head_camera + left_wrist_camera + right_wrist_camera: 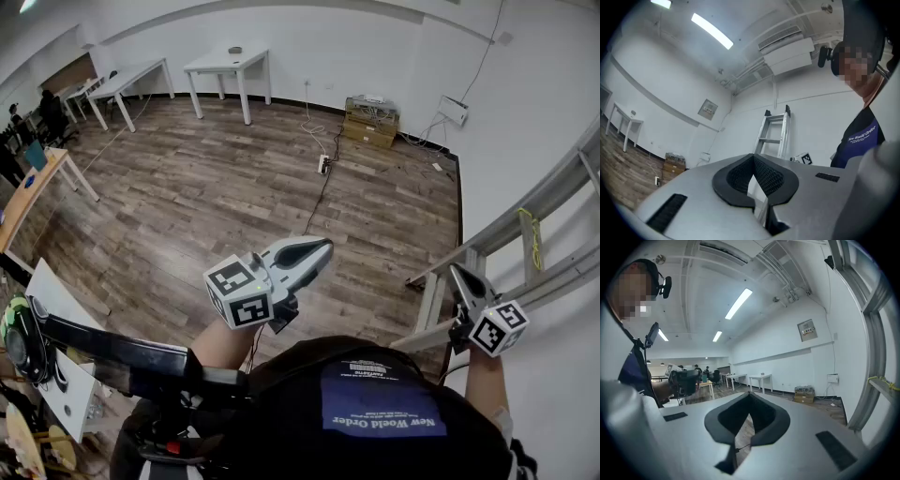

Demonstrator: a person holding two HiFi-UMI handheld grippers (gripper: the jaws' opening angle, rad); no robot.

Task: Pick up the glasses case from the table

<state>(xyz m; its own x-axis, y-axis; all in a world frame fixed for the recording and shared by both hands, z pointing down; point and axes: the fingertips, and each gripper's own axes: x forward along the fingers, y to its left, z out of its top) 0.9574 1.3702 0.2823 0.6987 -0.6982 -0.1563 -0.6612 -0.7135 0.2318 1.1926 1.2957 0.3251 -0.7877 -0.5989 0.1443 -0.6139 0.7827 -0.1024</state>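
No glasses case shows in any view. In the head view both grippers are held up in the air above a wooden floor [216, 197]. My left gripper [322, 249] is grey with a marker cube and points away toward the room; its jaws are shut with nothing between them. My right gripper [458, 275] is raised at the right beside a ladder [525, 246], also shut and empty. In the left gripper view the closed jaws [753, 157] face the ladder [774, 132] and a white wall. The right gripper view has the closed jaws [750, 395] facing the open room.
A white table [54, 349] and a black office chair [112, 352] stand at the lower left. White desks [230, 64] line the far wall. Cardboard boxes [370, 122] and a power strip [323, 164] with its cable lie on the floor. The aluminium ladder leans at the right.
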